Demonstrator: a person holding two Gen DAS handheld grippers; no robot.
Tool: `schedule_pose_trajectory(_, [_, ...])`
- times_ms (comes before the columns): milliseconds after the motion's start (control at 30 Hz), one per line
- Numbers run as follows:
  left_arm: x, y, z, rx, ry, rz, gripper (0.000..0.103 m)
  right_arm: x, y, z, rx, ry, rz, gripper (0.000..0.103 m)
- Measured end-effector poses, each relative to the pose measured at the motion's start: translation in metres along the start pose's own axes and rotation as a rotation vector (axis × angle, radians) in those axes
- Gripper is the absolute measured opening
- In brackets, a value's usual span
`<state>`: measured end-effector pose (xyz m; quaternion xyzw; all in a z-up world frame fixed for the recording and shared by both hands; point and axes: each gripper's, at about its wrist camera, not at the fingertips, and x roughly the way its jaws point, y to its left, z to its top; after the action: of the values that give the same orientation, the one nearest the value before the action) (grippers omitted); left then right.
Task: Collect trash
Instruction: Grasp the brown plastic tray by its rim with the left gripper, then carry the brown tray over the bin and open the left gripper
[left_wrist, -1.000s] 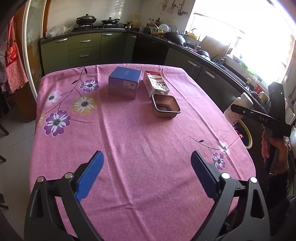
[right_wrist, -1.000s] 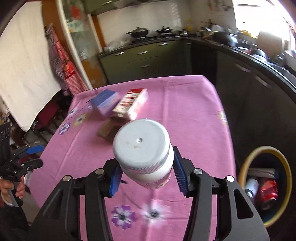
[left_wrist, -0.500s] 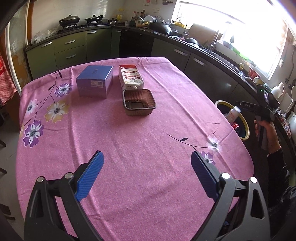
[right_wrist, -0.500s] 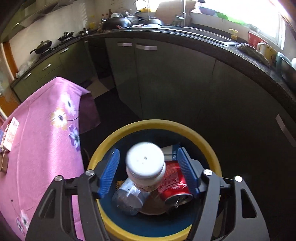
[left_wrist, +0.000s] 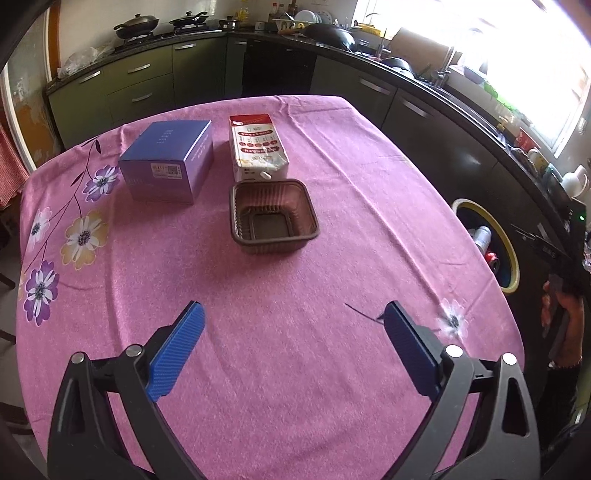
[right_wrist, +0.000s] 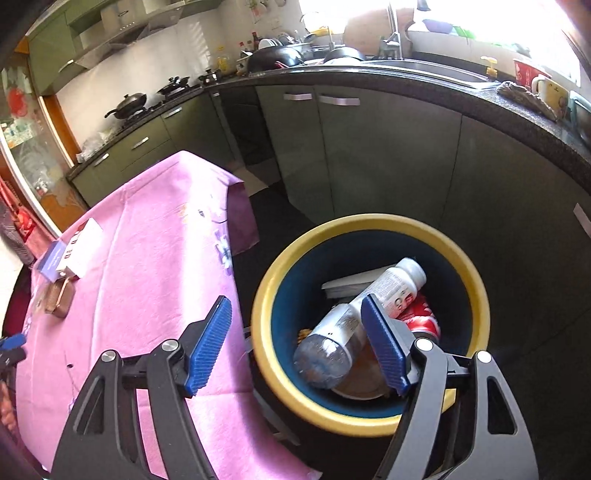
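While its jaws spread wider with nothing between them, the right gripper (right_wrist: 295, 345) hangs over the yellow-rimmed bin (right_wrist: 369, 421). At nine o'clock, the left gripper (left_wrist: 293, 345) gapes empty above the pink tablecloth (left_wrist: 258, 295).

Green cabinets (left_wrist: 147, 85) line the kitchen wall (bright window (left_wrist: 535, 55) at right).

pink floral tablecloth (left_wrist: 295, 258); blue box (left_wrist: 168, 162); brown tray (left_wrist: 273, 218); yellow-rimmed bin (right_wrist: 369, 229).
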<state>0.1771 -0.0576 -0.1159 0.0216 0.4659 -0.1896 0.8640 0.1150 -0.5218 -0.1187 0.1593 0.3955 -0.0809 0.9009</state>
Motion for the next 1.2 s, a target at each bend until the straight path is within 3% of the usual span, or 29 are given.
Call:
schedule_pose_trajectory(300, [0.051, 0.004, 0.027, -0.104, -0.011, 0.086, 0.094, -0.01, 0.022, -0.008, -0.001, -0.026, 0.101, 0.075])
schedule_pose_trajectory(567, [0.069, 0.005, 0.04, -0.135, -0.033, 0.165, 0.094, -0.002, 0.023, -0.006, 0.008, -0.014, 0.137, 0.077])
schedule_pose_trajectory(933, [0.075, -0.001, 0.045, -0.116, -0.035, 0.202, 0.067, 0.007, 0.011, -0.008, 0.038, 0.002, 0.142, 0.078])
schedule_pose_trajectory(1200, [0.072, -0.001, 0.043, -0.116, -0.028, 0.185, 0.067, 0.01, 0.011, -0.009, 0.036, 0.01, 0.148, 0.078])
